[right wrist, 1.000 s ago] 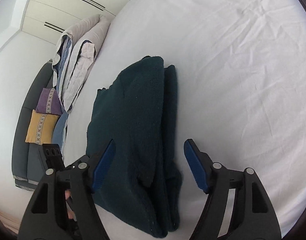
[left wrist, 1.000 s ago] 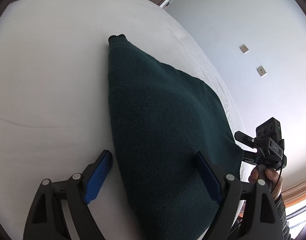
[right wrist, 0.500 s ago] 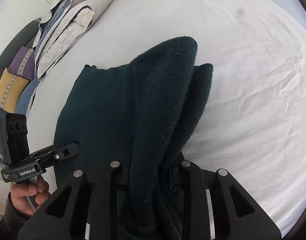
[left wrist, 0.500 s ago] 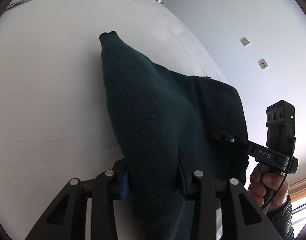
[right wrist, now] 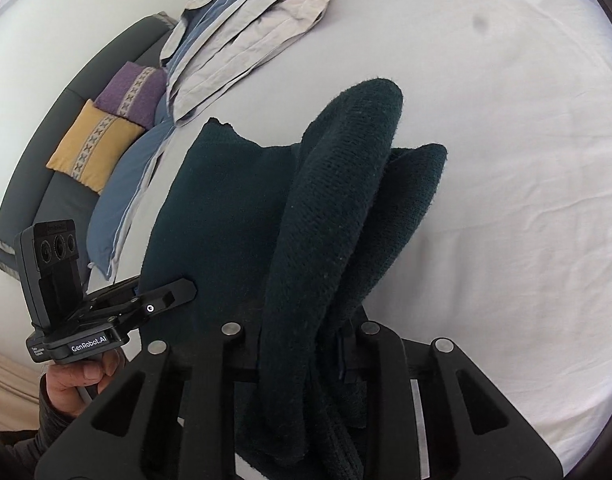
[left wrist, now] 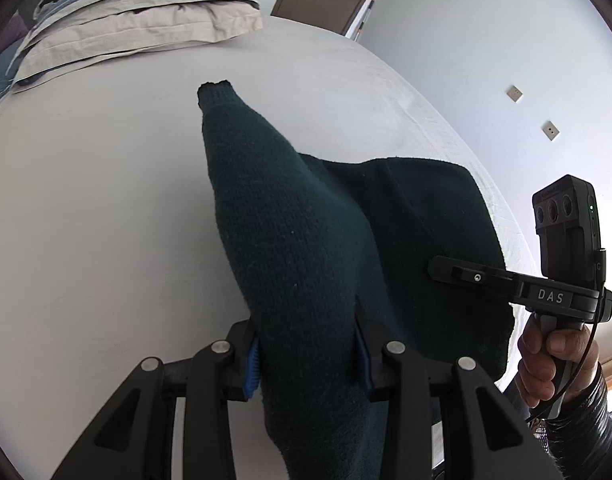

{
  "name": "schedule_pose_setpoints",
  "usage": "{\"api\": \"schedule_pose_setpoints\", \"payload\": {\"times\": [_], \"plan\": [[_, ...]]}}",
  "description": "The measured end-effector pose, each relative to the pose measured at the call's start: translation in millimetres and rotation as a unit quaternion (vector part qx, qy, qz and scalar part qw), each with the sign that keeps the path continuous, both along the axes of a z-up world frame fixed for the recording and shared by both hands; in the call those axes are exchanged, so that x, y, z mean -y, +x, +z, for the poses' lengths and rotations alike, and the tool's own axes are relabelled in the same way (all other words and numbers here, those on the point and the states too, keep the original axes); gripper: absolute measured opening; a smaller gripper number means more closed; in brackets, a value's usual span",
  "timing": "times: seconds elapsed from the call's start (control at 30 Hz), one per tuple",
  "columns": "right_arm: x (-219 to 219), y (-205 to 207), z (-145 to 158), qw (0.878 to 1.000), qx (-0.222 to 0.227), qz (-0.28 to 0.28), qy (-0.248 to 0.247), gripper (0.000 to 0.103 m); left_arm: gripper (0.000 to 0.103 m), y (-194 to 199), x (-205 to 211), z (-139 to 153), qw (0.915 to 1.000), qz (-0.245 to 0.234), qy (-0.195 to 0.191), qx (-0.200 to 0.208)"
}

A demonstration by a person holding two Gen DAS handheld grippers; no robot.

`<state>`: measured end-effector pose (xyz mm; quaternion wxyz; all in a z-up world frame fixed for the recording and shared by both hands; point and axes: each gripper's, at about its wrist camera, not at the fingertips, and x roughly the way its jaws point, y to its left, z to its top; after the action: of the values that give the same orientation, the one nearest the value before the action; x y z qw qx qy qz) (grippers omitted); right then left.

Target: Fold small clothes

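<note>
A dark green knitted sweater [left wrist: 298, 240] lies on a white bed sheet [left wrist: 86, 200], partly lifted at its near edge. My left gripper [left wrist: 308, 354] is shut on a bunched fold of the sweater near one corner. My right gripper [right wrist: 302, 344] is shut on the thick folded edge of the sweater [right wrist: 334, 208] at the other corner. Each gripper shows in the other's view: the right one at the sweater's right edge [left wrist: 458, 274], the left one at its left edge [right wrist: 162, 300]. The far part of the sweater rests on the sheet.
Folded beige and blue bedding [right wrist: 246, 28] is stacked at the far end of the bed and shows in the left wrist view too [left wrist: 126, 24]. A grey sofa with a yellow cushion [right wrist: 94, 144] and a purple cushion [right wrist: 134, 92] stands beyond. A white wall [left wrist: 506, 60] lies to the right.
Both grippers closed from open onto the near edge of the sweater and have lifted it. The cloth now bunches up between the jaws, and the views tilt up towards the bedding.
</note>
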<state>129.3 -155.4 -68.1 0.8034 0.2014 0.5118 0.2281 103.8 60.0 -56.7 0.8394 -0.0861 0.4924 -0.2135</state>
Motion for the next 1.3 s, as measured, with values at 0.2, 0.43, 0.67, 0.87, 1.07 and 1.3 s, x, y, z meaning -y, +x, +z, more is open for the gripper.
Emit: {"api": "schedule_pose_setpoints", "payload": {"times": [0.2,0.43,0.67,0.87,1.07,1.3], "plan": [[-61.0,-12.3,-28.6,0.999,-0.033,0.026,0.018,0.022,0.04,-9.5,-48.3,-23.1,0.9994,0.027,0.005,-0.019],[-49.3,0.1,-100.0,0.993,-0.081,-0.019,0.08,0.029,0.057,-6.0,-73.2,-70.2,0.9966,0.047,-0.052,-0.044],[-24.8,-10.2,-100.0,0.99,-0.063,-0.053,0.119,0.034,0.062,-22.5,-83.6,-72.7,0.9928,0.065,-0.097,-0.029],[0.1,-52.0,-32.2,0.987,0.036,-0.101,0.117,0.035,0.061,-41.8,-83.1,-58.1,0.9946,0.08,-0.066,0.006],[-32.8,-56.2,-36.7,0.986,0.018,-0.02,0.164,0.035,0.061,-53.1,-85.2,-57.7,0.9936,0.092,-0.065,0.008],[-20.2,-53.8,-114.1,0.978,-0.033,-0.051,0.199,0.011,0.061,-68.5,-82.2,-49.8,0.9925,0.094,-0.074,0.025]]}}
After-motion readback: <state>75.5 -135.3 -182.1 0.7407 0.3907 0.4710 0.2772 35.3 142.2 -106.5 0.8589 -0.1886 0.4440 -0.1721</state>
